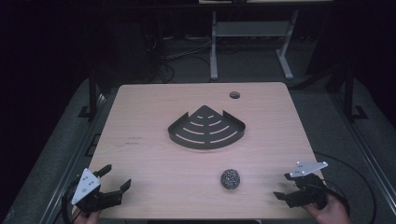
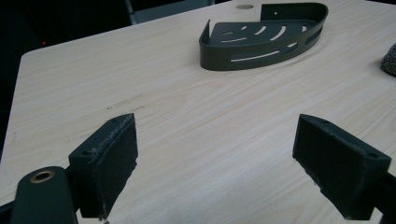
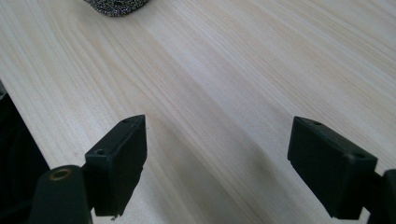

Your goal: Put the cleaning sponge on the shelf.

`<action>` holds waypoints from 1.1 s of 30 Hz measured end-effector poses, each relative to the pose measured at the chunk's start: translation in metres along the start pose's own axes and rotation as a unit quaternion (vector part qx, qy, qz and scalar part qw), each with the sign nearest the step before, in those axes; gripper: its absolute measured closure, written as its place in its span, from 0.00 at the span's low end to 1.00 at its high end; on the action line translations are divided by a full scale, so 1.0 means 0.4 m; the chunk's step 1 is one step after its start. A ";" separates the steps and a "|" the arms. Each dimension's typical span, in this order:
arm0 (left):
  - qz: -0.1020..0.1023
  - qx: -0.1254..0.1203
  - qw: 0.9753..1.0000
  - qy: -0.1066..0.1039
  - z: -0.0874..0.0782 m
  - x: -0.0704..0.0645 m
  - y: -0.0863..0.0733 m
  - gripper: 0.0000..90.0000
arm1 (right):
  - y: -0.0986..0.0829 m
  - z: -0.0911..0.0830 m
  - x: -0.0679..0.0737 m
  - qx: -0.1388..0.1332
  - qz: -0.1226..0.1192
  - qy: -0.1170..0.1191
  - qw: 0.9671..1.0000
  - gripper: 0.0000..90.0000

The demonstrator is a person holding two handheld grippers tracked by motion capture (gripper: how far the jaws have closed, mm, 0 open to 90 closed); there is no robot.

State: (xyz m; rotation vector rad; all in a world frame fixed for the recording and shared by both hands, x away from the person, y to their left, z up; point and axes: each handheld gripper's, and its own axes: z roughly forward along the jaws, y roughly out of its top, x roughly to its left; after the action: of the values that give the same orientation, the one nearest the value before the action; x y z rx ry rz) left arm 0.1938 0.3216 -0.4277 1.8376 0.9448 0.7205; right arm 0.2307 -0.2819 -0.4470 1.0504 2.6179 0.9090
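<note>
A dark metal corner shelf basket (image 1: 207,128) with slotted floor lies flat in the middle of the wooden table (image 1: 154,107); the left gripper view has the basket (image 2: 264,39) far ahead. A grey steel-wool scouring ball (image 1: 230,178) sits in front of it, toward the right; its edge shows in the left gripper view (image 2: 389,59) and in the right gripper view (image 3: 116,6). My left gripper (image 1: 116,178) rests open at the near left corner, jaws wide apart over bare wood (image 2: 215,154). My right gripper (image 1: 283,185) is open at the near right edge, empty (image 3: 215,163).
A round cable hole (image 1: 234,95) is in the table's far right part. Beyond the table stand the legs of a white desk frame (image 1: 214,46) and cables on a dark floor. The table's near edge lies just under both hands.
</note>
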 end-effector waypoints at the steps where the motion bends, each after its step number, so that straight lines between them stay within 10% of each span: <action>1: 0.000 0.000 1.000 0.000 0.000 0.000 0.000 0.15 | 0.000 0.001 0.000 0.000 -0.001 0.000 1.000 0.21; 33: 0.002 0.001 1.000 0.001 -0.001 -0.003 -0.001 0.15 | 0.085 0.047 0.067 0.024 -0.063 0.037 0.997 0.19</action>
State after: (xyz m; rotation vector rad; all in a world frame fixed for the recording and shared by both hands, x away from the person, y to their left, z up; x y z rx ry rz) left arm 0.1929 0.3208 -0.4280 1.8420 0.9438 0.7232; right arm 0.2374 -0.2357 -0.4400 0.8668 2.7424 0.8778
